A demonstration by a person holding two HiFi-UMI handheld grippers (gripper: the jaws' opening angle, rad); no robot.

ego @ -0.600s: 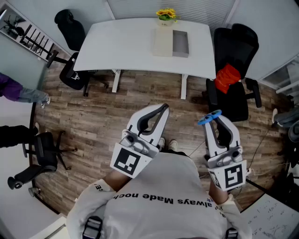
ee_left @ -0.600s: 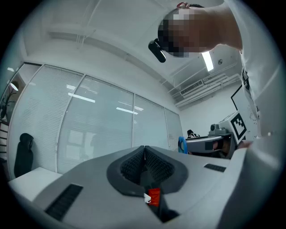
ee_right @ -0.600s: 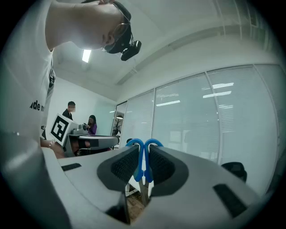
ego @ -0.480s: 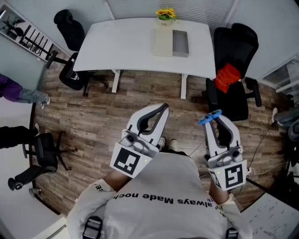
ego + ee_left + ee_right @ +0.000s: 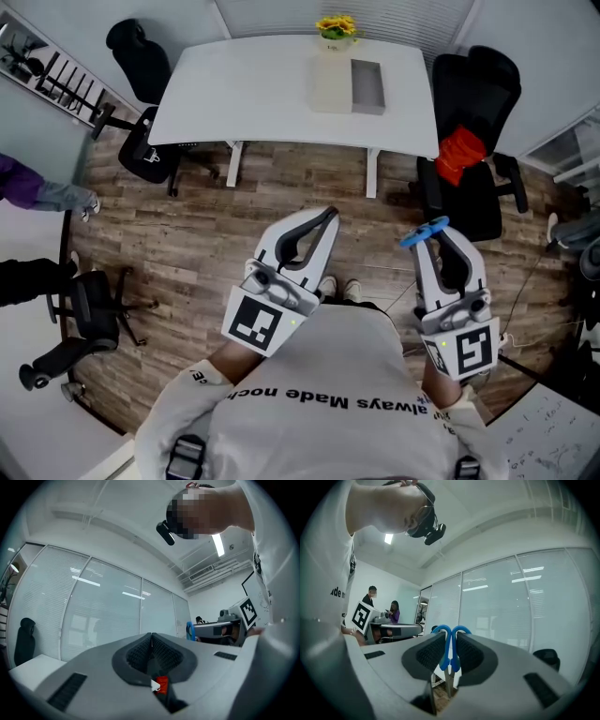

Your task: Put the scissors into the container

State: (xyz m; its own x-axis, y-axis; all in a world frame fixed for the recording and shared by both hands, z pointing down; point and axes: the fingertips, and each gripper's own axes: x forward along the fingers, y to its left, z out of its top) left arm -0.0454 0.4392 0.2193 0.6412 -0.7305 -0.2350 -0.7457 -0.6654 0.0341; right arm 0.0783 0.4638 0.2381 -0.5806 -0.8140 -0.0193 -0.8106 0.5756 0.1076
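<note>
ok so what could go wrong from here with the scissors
1. The right gripper pinches the scissors only at their blue handles, near the jaw tips, so they could slip or twist on the way.
2. The container sits far across the table beside a flower pot. A long reach might knock the pot or miss the opening.

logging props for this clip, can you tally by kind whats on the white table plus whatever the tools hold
blue scissors, clamped in the right tool: 1
grey container: 1
beige flat piece beside it: 1
yellow flower pot: 1
total: 4
</note>
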